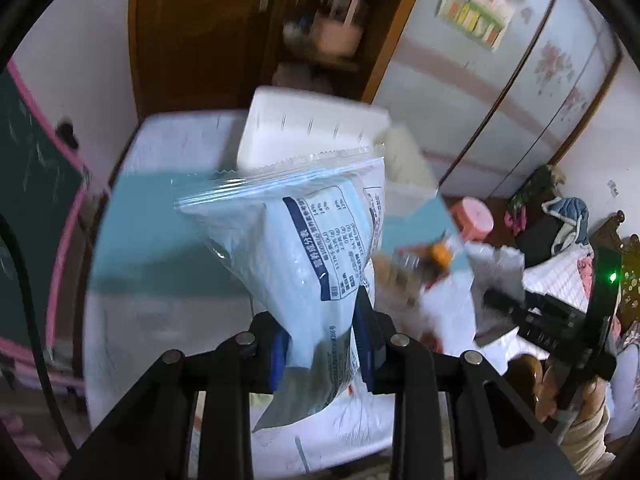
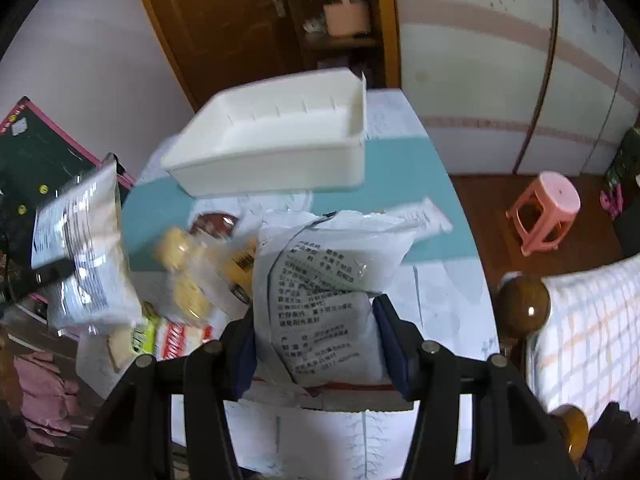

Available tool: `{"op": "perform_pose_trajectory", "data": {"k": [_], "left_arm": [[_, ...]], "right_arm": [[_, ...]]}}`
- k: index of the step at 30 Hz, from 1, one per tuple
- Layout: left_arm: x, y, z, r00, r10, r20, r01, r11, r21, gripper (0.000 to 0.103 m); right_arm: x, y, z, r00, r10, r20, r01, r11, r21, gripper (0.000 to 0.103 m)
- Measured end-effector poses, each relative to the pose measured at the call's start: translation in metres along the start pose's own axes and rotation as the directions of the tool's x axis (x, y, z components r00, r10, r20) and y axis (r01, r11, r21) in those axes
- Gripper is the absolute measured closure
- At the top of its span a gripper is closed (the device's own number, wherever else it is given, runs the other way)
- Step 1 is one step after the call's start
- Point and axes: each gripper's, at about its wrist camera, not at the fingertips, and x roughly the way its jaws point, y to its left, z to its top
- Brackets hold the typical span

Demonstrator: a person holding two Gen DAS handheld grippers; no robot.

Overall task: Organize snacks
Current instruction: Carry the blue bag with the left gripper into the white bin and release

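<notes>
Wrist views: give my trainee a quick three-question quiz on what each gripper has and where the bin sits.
1. True or false: the left gripper is shut on a pale blue snack bag.
2. What does the right gripper hold: A) a white printed snack bag, B) the pink stool?
3. Is the white bin holding any snacks?

Key: 1 true; 2 A; 3 none visible inside.

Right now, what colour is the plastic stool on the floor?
Pink; the plastic stool shows best in the right wrist view.
</notes>
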Motion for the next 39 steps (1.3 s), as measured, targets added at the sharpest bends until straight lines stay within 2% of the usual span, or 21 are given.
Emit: {"op": "perform_pose_trajectory", "data": {"k": [4, 7, 11, 15, 18, 20, 26, 27, 28, 29, 30, 32, 34, 39], "left_arm": [[-0.028, -0.020, 0.041, 0.993, 0.022, 0.113, -0.030, 0.997, 0.077, 0.076], [-0.040, -0.033, 0.070, 0.983, 0.032, 0.180, -0.056, 0.990, 0.126, 0.076], [-0.045, -0.055, 0.112, 0.958, 0.064, 0.279, -0.121, 0.974, 0.191, 0.076], [-0.026, -0.073, 0.157, 0.935, 0.112, 0.335, -0.194, 0.956, 0.222, 0.076], [0.000, -0.078, 0.183, 0.922, 0.156, 0.353, -0.249, 0.939, 0.236, 0.076], [0.025, -0.075, 0.199, 0.922, 0.189, 0.338, -0.276, 0.933, 0.231, 0.076], [0.088, -0.059, 0.218, 0.927, 0.245, 0.284, -0.308, 0.929, 0.206, 0.072], [0.095, -0.056, 0.218, 0.933, 0.236, 0.272, -0.296, 0.932, 0.207, 0.064], [0.101, -0.054, 0.218, 0.939, 0.230, 0.256, -0.287, 0.934, 0.211, 0.034], [0.106, -0.052, 0.218, 0.942, 0.236, 0.240, -0.288, 0.934, 0.212, 0.016], [0.107, -0.051, 0.215, 0.936, 0.251, 0.245, -0.304, 0.930, 0.207, 0.000], [0.104, -0.050, 0.208, 0.924, 0.255, 0.284, -0.321, 0.923, 0.215, 0.000], [0.105, -0.050, 0.203, 0.924, 0.265, 0.275, -0.331, 0.915, 0.230, 0.000], [0.089, -0.045, 0.195, 0.929, 0.250, 0.273, -0.305, 0.934, 0.184, 0.000]], "right_arm": [[-0.017, 0.012, 0.025, 0.998, 0.019, 0.058, -0.018, 1.000, -0.021, 0.050], [-0.028, 0.020, 0.058, 0.994, 0.022, 0.109, -0.020, 1.000, -0.022, 0.050], [-0.038, 0.031, 0.101, 0.982, 0.028, 0.185, -0.027, 1.000, -0.010, 0.049], [-0.039, 0.044, 0.146, 0.964, -0.012, 0.267, 0.011, 1.000, 0.004, 0.049], [-0.027, 0.050, 0.178, 0.952, -0.045, 0.302, 0.039, 0.999, 0.025, 0.049], [-0.012, 0.051, 0.194, 0.951, -0.079, 0.298, 0.069, 0.997, 0.041, 0.049], [0.055, 0.054, 0.219, 0.965, -0.167, 0.201, 0.170, 0.986, 0.003, 0.047], [0.068, 0.055, 0.219, 0.970, -0.168, 0.176, 0.173, 0.985, -0.015, 0.047], [0.079, 0.054, 0.218, 0.977, -0.159, 0.144, 0.165, 0.986, -0.028, 0.046], [0.089, 0.053, 0.216, 0.983, -0.142, 0.113, 0.146, 0.989, -0.028, 0.046], [0.093, 0.052, 0.215, 0.987, -0.129, 0.101, 0.132, 0.991, -0.025, 0.041], [0.096, 0.054, 0.206, 0.987, -0.113, 0.117, 0.117, 0.993, -0.032, 0.025], [0.093, 0.057, 0.202, 0.984, -0.110, 0.140, 0.118, 0.992, -0.048, 0.009], [0.080, 0.064, 0.193, 0.986, -0.096, 0.138, 0.102, 0.994, -0.034, 0.008]]}}
